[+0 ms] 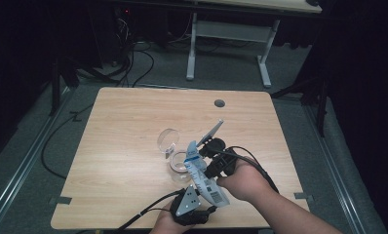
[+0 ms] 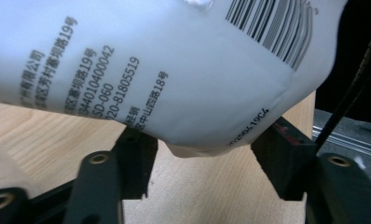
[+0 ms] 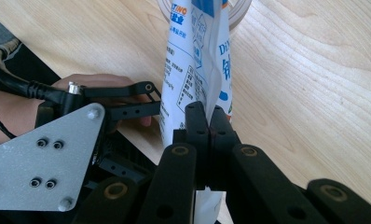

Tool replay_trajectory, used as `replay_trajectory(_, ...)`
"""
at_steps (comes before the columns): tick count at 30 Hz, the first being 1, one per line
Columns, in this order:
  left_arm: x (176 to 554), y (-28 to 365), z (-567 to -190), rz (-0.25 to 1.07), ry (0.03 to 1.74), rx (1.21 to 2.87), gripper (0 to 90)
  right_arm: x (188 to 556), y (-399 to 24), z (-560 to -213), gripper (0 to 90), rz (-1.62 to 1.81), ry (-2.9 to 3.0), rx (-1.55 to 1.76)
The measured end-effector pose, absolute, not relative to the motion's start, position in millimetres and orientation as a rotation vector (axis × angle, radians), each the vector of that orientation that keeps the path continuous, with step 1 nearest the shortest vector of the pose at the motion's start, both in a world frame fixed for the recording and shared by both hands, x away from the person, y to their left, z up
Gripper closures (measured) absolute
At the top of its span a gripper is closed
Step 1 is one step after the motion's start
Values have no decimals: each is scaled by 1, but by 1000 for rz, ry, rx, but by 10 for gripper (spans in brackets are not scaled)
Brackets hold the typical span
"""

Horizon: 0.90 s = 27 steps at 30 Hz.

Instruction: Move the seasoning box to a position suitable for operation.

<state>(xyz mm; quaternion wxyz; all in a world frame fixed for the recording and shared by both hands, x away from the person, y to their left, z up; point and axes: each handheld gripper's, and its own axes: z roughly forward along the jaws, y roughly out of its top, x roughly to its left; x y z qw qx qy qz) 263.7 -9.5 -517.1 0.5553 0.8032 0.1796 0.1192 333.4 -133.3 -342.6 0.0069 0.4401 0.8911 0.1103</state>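
Note:
A white pouch with blue print (image 1: 205,179) hangs tilted over the wooden table (image 1: 133,126), its top end over a round white-rimmed ring (image 1: 178,164). My right gripper (image 1: 202,152) is shut on the pouch's side edge; in the right gripper view the jaws pinch the pouch (image 3: 193,60) between the right gripper's (image 3: 210,122) closed tips. My left gripper (image 1: 209,204) is at the pouch's lower end. In the left gripper view that end (image 2: 174,70), with its barcode, dips between the left gripper's (image 2: 204,154) jaws, which stand apart with a gap on each side.
A clear glass cup (image 1: 168,140) lies tilted just left of the ring (image 3: 242,9). A cable hole (image 1: 219,103) sits near the table's far edge. Beyond the table stand a white-legged desk (image 1: 228,34) and floor cables (image 1: 133,63). The near table edge lies under both hands.

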Motion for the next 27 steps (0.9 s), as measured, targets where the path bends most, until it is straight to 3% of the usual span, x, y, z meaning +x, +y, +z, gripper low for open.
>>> replay_trajectory(3,263,-8,-517,308,429,1893,541,334,-134,-343,900,344,2789,1370)
replay_trajectory(6,263,-7,-516,311,438,1884,562,335,-134,-343,900,349,2786,1363)
replay_trajectory(27,263,-4,-508,334,481,1858,619,347,-127,-340,900,401,2792,1296)
